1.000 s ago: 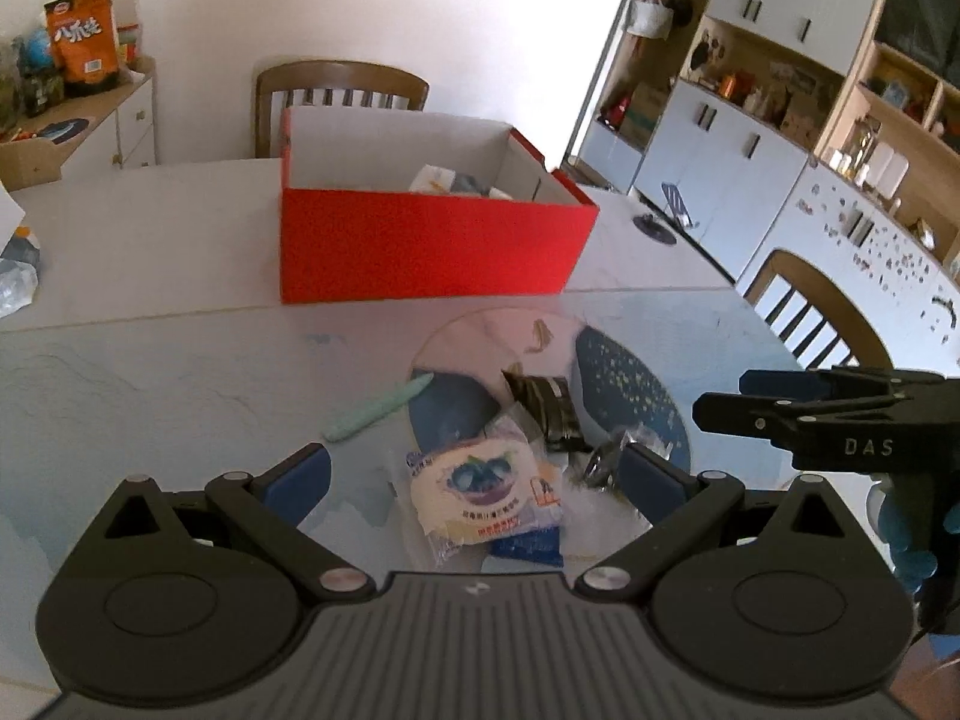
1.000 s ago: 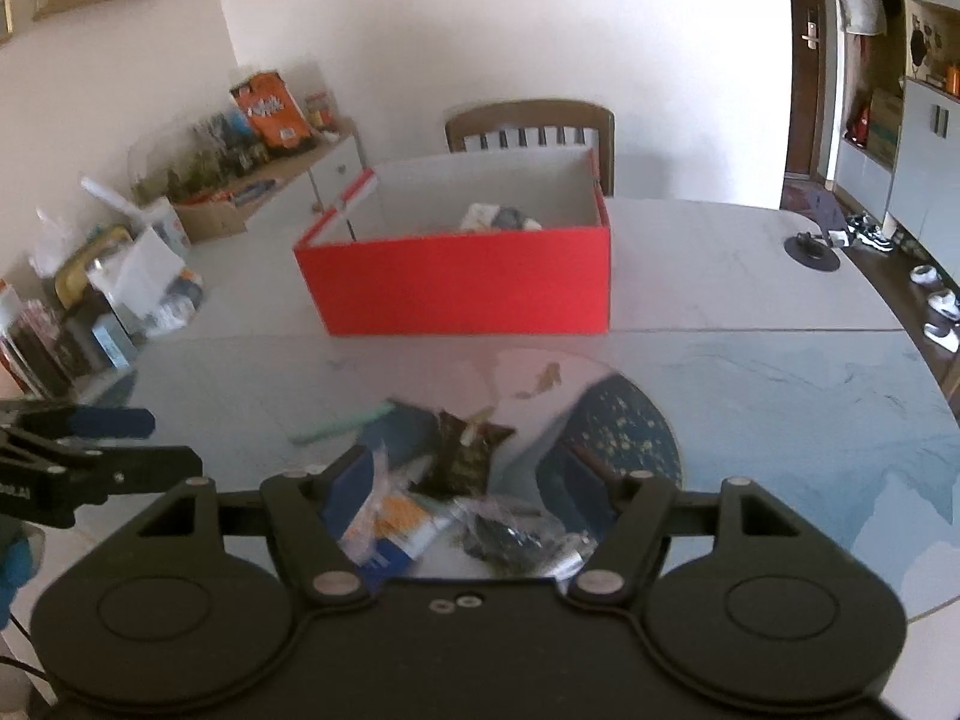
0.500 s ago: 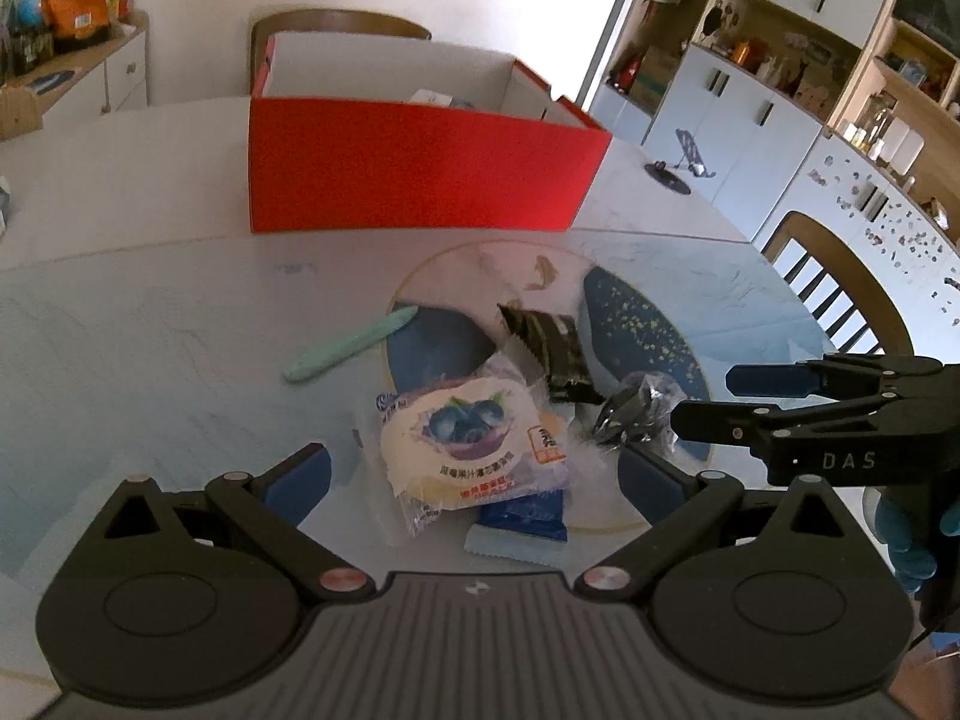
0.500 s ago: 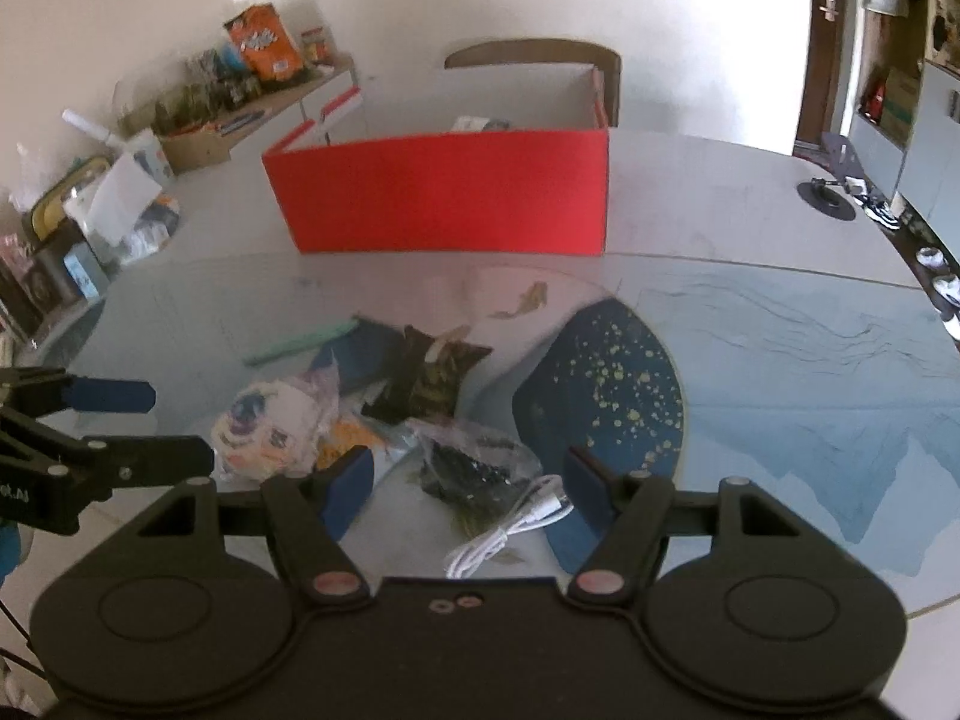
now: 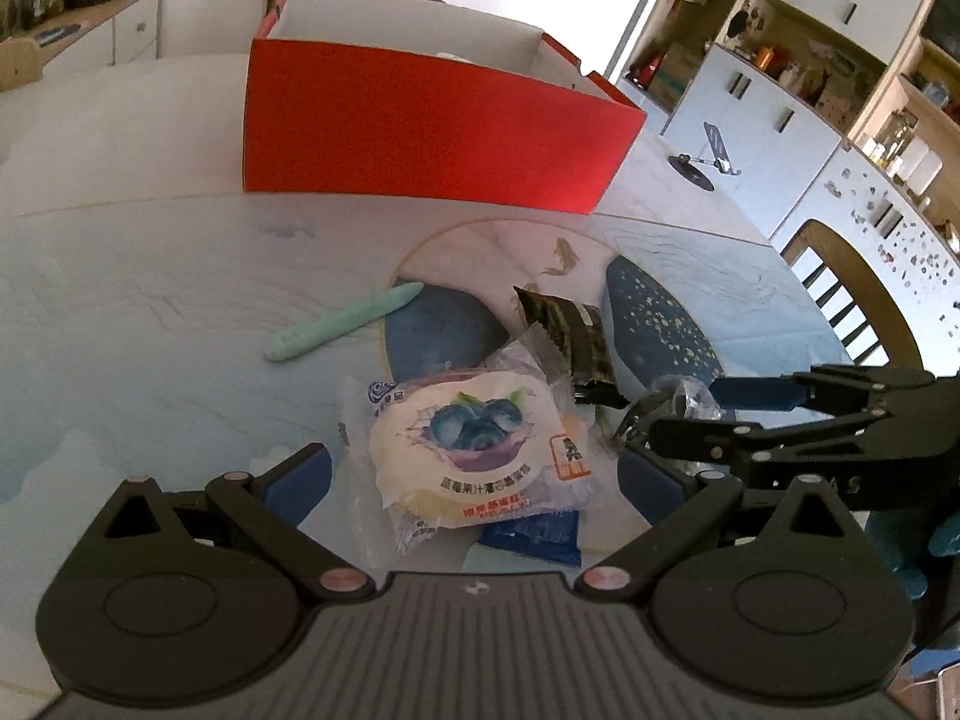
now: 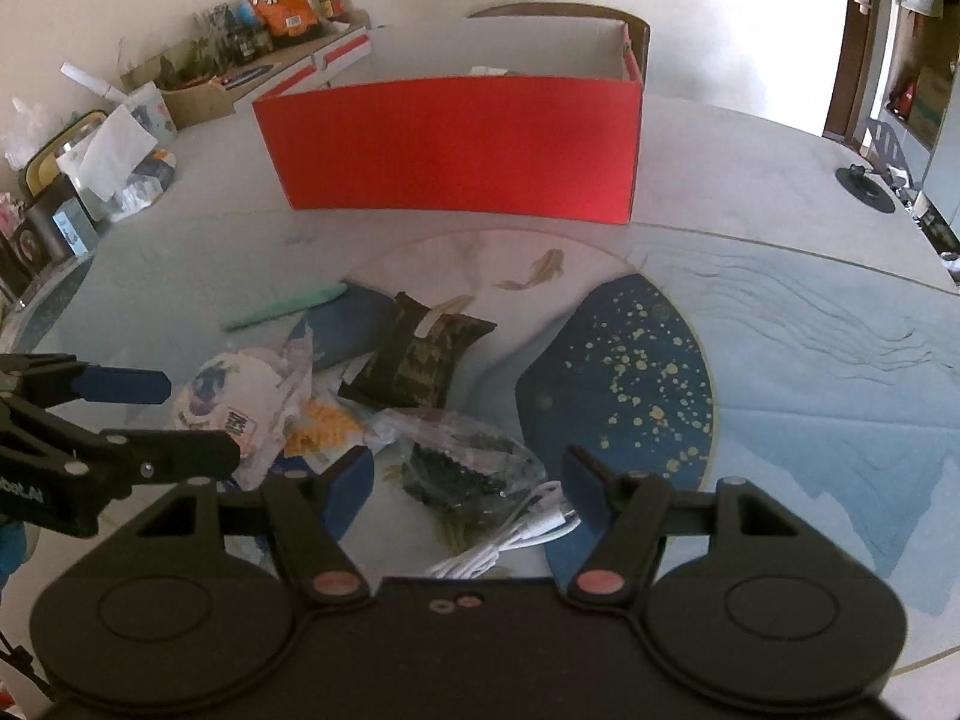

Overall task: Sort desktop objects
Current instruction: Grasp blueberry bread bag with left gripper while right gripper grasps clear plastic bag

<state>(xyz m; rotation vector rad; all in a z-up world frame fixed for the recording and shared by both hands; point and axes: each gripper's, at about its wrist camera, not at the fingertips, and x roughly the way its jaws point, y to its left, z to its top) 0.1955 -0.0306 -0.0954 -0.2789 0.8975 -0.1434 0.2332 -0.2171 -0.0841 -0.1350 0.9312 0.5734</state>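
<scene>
A domestic room with a sideboard and white cupboards surrounds a pale table (image 5: pixel 150 324) under a glass top, and the red box (image 5: pixel 420 144) at its far side serves as the landmark, presumably the bin where the sorted things are meant to end up, since something pale already shows over its rim. Nearer than the box and toward its left end lies a mint-green pen (image 5: pixel 342 330), apart from the rest and untouched. In front of the box's middle sits the cluster: a blueberry pastry packet (image 5: pixel 474 450) lying on a blue sachet (image 5: pixel 534 531), with the left gripper (image 5: pixel 474 474) hovering low over the packet, its fingers spread wide to either side, which suggests it is lining up to close on that packet. Just behind the packet, closer to the box, a dark camouflage pouch (image 6: pixel 420 360) lies flat. Toward the box's right end, a clear bag of dark pieces (image 6: pixel 462 462) and a white cable (image 6: pixel 510 540) lie between the spread fingers of the right gripper (image 6: pixel 468 480), which grips nothing; I judge it is set to take the bag while the other hand takes the pastry.
</scene>
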